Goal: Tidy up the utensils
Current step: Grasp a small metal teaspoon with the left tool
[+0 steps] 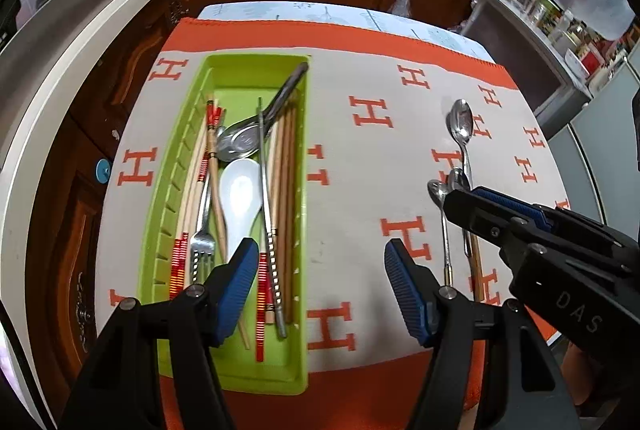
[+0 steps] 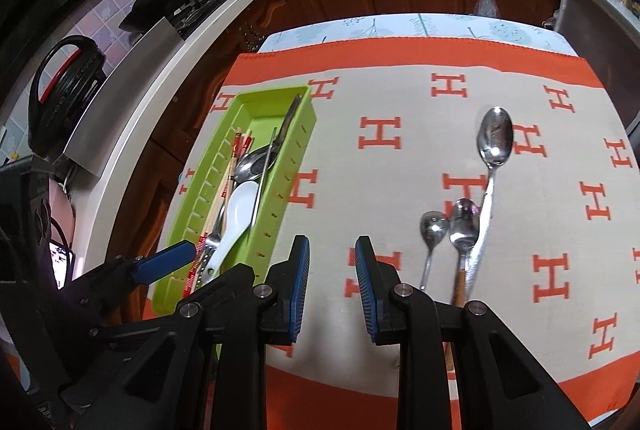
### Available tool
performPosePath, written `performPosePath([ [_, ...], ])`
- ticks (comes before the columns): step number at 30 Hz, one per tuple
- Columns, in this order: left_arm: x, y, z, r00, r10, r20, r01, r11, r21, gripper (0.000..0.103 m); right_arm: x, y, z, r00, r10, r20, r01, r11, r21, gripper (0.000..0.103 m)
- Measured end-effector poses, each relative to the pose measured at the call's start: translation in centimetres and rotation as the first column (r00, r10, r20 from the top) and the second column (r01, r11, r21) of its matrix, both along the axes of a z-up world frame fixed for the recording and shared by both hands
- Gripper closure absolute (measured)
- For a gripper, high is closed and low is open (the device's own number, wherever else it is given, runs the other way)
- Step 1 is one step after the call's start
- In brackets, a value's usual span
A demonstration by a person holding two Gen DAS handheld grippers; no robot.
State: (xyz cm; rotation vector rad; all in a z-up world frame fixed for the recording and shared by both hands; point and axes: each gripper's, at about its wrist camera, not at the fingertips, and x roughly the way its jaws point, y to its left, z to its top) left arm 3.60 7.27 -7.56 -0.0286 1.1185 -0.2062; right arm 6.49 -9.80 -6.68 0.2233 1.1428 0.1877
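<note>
Left gripper (image 1: 320, 286) spread wide, nothing between the blue pads (image 1: 240, 282), hovering over the near end of the green tray (image 1: 192, 134) and the bare cloth just to its right. Right gripper (image 2: 332, 286) parted by a narrower gap, also empty, poised above the orange-and-cream cloth (image 2: 400, 102) covering the surface. Seen from the left wrist: tray reaching away ahead of the left finger, long axis running away from the gripper, slotted wall along its left side. Inside the tray, lying lengthwise and overlapping: white ceramic spoon (image 1: 240, 198) just ahead of the left pad, fork (image 1: 202, 242) beside it to the left with tines toward the gripper, metal ladle-type spoon (image 1: 240, 142) further ahead with its dark handle leaning on the far right rim, red-striped chopsticks (image 1: 178, 266) along the left side, wooden chopsticks (image 1: 284, 166) along the right wall, a metal pair (image 1: 266, 198) between. Seen from the right wrist: three spoons loose on the cloth, ahead and to the right of the right finger, well apart from the tray. Large spoon (image 2: 495, 138) farthest, bowl pointing away; medium spoon (image 2: 464, 226) with a wooden handle nearer, touching or overlapping the large spoon's handle, exact contact unclear; small spoon (image 2: 434, 228) just to the left of the medium one. One finger of the left gripper visible at the lower left of that view, over the tray's near end.
</note>
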Motion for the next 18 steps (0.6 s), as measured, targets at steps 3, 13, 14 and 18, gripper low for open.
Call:
performPosePath([
  [3,0.0,-0.9,0.1,1.000,-0.016,-0.002,0.016,1.000,0.007,0.039,-0.2,-0.9,-0.1,1.000,-0.010,0.001,0.010,1.000,0.001,0.079],
  [13,0.3,-3.0,-0.5,0.999,-0.048,-0.023,0.048,0.998,0.039,0.039,-0.5,-3.5,-0.9,0.999,-0.049,0.000,0.049,0.999,0.000,0.079],
  [14,0.4,-3.1,-0.6,0.998,-0.049,-0.026,0.050,0.998,0.040,0.039,-0.5,-3.8,-1.0,0.999,-0.052,-0.002,0.052,0.999,-0.001,0.079],
  [18,1.1,-3.4,-1.0,0.998,-0.053,-0.044,0.054,0.998,0.022,0.039,-0.4,-5.2,-1.7,0.998,-0.067,-0.012,0.067,0.998,-0.011,0.079],
])
